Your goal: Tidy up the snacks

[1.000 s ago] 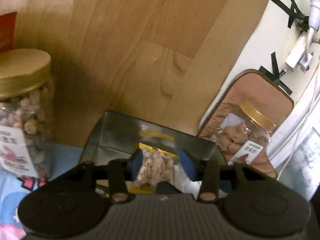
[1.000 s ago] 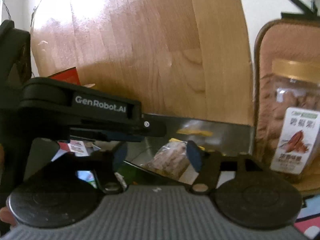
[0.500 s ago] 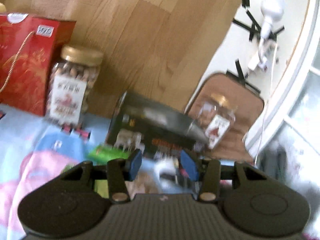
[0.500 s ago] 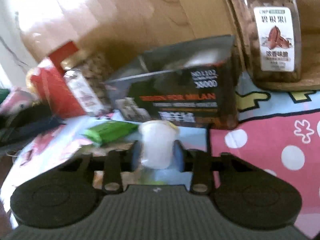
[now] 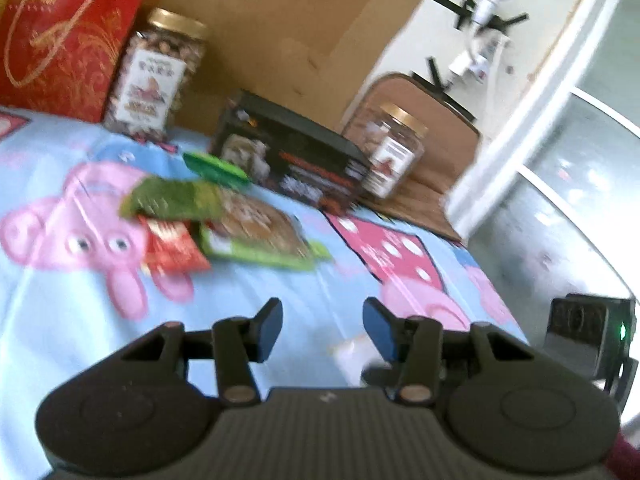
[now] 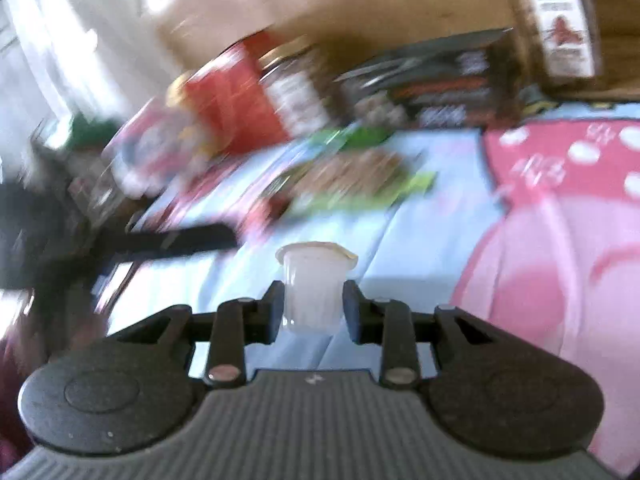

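Cartoon-print cloth (image 5: 60, 312) — pale blue with pink pig figures — covers the work surface; wood panelling (image 5: 304, 12) stands behind it.

Left gripper (image 5: 322, 328): jaws apart, nothing between the blue pads, only cloth showing in the gap. Its jaws have just been opening slightly. Ahead of the tips lies a loose pile of snack packets — a dark green packet (image 5: 176, 198), a red packet (image 5: 172, 248) under its near edge, and a green-edged packet of brown snacks (image 5: 260, 236) to the right of those. A small bright green packet (image 5: 216, 166) lies beyond the pile. Farther ahead stands a dark box (image 5: 296, 160), open-topped; whether anything lies inside cannot be told. Ahead-left of it are a gold-lidded nut jar (image 5: 156, 76) and a red gift bag (image 5: 60, 36); ahead-right, a second gold-lidded jar (image 5: 394, 152) on a brown mat (image 5: 424, 96).

Right gripper (image 6: 313, 308): clamped on a small white jelly cup (image 6: 314, 280), pads pressing both sides, sealed rim pointing away from the camera. The cup hangs above the cloth, short of the snack pile. The view is heavily blurred; the dark box (image 6: 432, 84) and pecan jar (image 6: 560, 24) sit far ahead.
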